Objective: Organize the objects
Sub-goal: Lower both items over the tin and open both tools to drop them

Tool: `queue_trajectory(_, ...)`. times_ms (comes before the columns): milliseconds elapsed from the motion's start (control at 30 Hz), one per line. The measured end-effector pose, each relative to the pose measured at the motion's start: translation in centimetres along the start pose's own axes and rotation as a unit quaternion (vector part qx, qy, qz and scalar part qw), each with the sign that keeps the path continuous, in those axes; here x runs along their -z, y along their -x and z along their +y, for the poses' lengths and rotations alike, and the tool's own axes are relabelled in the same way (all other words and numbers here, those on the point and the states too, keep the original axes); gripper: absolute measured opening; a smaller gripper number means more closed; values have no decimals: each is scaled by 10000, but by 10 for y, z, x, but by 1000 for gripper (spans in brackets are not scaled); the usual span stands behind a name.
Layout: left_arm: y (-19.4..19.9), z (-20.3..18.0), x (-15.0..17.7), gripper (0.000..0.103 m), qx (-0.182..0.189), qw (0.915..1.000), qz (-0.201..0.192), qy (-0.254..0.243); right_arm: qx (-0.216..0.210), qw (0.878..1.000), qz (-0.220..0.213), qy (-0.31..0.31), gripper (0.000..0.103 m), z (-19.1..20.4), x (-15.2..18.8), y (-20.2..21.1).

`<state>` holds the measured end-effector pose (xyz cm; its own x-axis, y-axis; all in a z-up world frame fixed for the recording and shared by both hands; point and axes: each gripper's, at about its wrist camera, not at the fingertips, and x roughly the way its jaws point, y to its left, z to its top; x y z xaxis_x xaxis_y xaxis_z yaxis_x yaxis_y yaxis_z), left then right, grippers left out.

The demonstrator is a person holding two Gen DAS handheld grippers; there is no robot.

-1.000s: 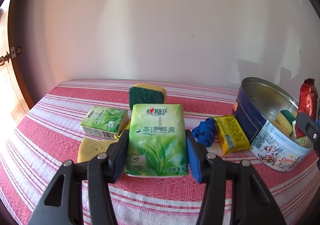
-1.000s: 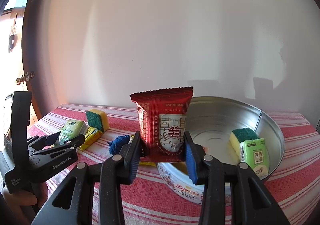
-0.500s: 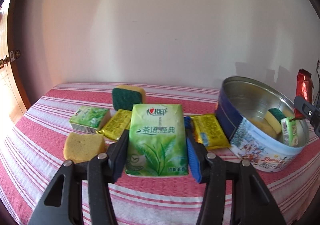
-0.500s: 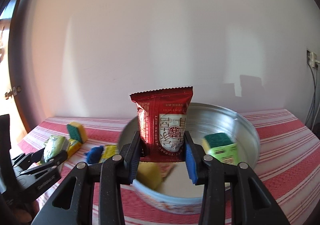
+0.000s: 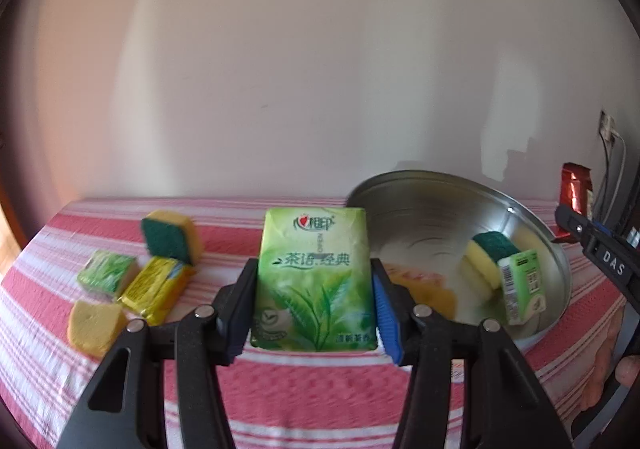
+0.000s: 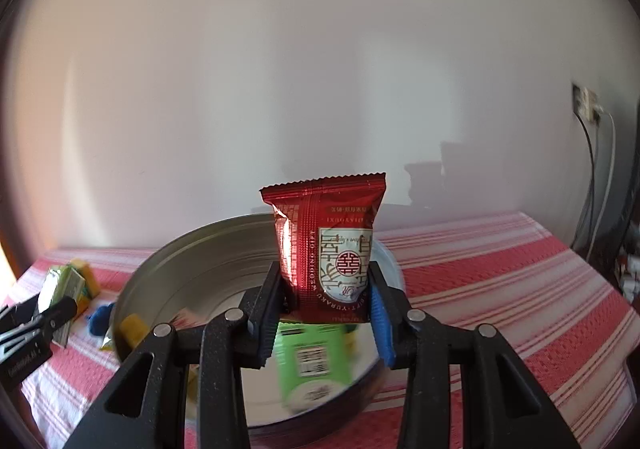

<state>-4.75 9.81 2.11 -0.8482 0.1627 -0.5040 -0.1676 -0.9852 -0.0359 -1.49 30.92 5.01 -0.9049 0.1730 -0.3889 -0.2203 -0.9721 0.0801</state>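
Observation:
My left gripper (image 5: 314, 309) is shut on a green tea tissue pack (image 5: 314, 281), held upright just left of the round metal tin (image 5: 560, 269). My right gripper (image 6: 326, 313) is shut on a red snack packet (image 6: 330, 245), held upright above the tin (image 6: 168, 261). The tin holds a green-and-yellow sponge (image 5: 490, 253), a green labelled pack (image 5: 524, 289) and a yellow sponge piece (image 6: 132, 327). The red packet also shows at the right edge of the left wrist view (image 5: 576, 189).
On the red striped tablecloth (image 5: 280, 389), left of the tin, lie a green-topped sponge (image 5: 170, 235), a small green tissue pack (image 5: 106, 271), a yellow packet (image 5: 156, 287) and a yellow sponge (image 5: 94, 325). A blue item (image 6: 100, 319) lies by the tin. A wall stands behind.
Both grippers have moved right with their packs. The left one has come up beside the tin, and the right one now hangs over the tin's inside.

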Motion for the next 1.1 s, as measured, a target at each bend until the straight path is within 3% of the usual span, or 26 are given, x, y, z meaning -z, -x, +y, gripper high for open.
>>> queue_trajectory(133,-14,-28,-9,53,198,9995,1,-240,60,9998,78,-198,42,-15,-4,-5)
queue_trajectory(400,-41,-74,-15,53,530,9973,259,-439,149,9997,155,95,42,-14,-8,-20)
queue_trajectory(767,-61,-85,-13,53,476,9962,469,-565,-206,9969,736,184,42,-5,5,-44)
queue_trajectory(1100,-66,-89,-16,53,436,9955,548,-638,-264,9957,857,210,42,-18,1,-54)
